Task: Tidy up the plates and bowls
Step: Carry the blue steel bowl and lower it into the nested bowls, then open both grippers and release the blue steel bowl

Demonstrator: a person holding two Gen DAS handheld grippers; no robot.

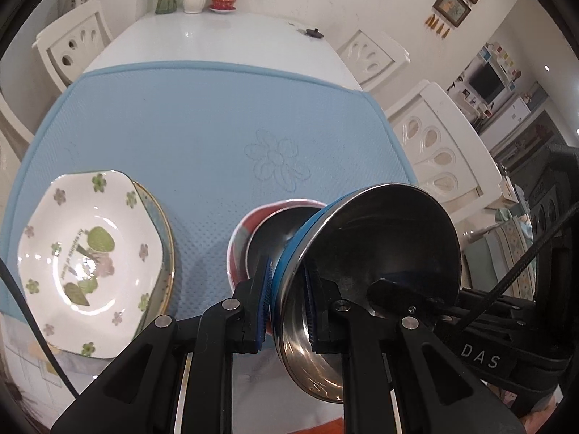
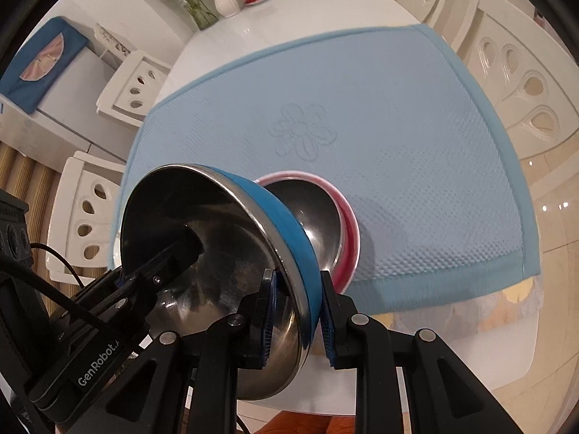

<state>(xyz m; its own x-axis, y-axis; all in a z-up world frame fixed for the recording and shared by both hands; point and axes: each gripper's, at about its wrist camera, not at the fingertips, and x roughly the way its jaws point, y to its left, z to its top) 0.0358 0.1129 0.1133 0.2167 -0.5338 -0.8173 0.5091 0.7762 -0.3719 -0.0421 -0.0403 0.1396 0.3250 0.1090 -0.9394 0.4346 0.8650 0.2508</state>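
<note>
left wrist view: taking the blue mat [image 1: 202, 123] as the landmark, a white flowered plate [image 1: 87, 249] sits at the mat's near left corner, stacked on a gold-rimmed plate [image 1: 163, 231] that peeks out on its right. toward the mat's near middle stands a red bowl [image 1: 240, 238] with a steel inside. just right of it, tilted on edge above the mat's near border, is the blue-banded steel bowl [image 1: 383, 246]. the left gripper [image 1: 287, 300] is clamped on its rim, one pad outside, one inside. the right gripper [image 1: 394, 289] reaches into the bowl from the right; in the right wrist view the right gripper [image 2: 298, 311] pinches the same rim between its pads.
</note>
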